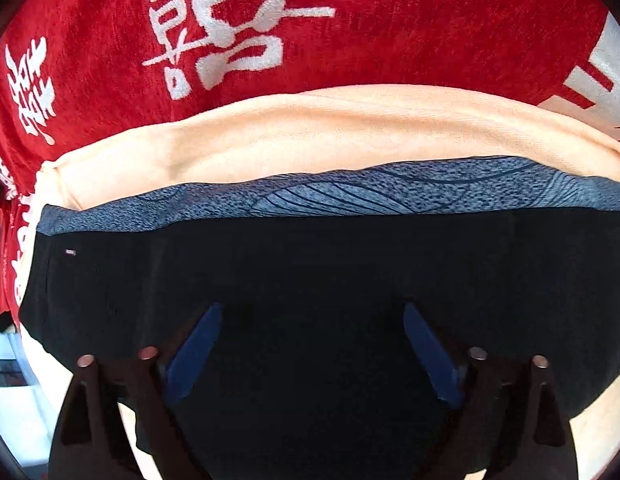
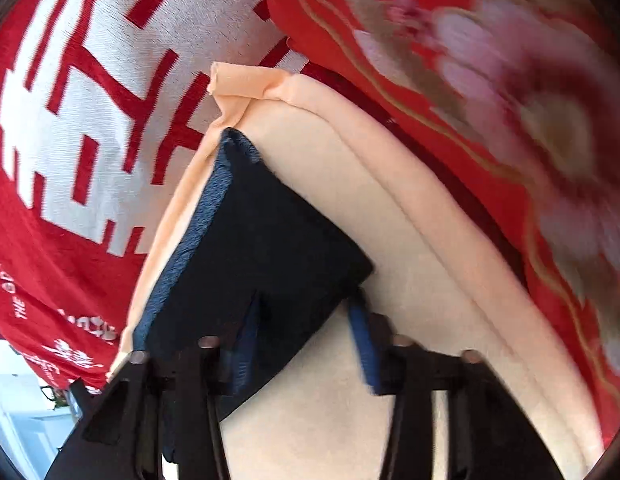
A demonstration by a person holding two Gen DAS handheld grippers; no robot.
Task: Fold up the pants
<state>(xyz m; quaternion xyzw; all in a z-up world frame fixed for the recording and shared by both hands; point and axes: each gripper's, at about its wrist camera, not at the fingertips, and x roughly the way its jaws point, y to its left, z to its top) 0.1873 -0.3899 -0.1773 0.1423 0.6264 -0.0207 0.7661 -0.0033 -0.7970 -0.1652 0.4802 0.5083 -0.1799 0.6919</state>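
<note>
The black pants (image 1: 310,264) with a blue-grey patterned waistband (image 1: 350,196) lie folded on a peach cloth (image 1: 310,132). My left gripper (image 1: 312,316) is open just above the black fabric, its blue pads (image 1: 197,344) spread wide. In the right wrist view the pants (image 2: 261,240) show as a dark folded corner with the blue-grey waistband edge (image 2: 189,240) on the left. My right gripper (image 2: 305,320) is open at that corner, the left pad partly hidden under the black fabric and the right pad (image 2: 362,340) beside it over the peach cloth (image 2: 390,240).
A red blanket with white characters (image 1: 350,20) lies under the peach cloth and shows in the right wrist view (image 2: 69,120). A red floral fabric (image 2: 510,100) lies at the right. A pale floor area (image 2: 21,408) shows past the left edge.
</note>
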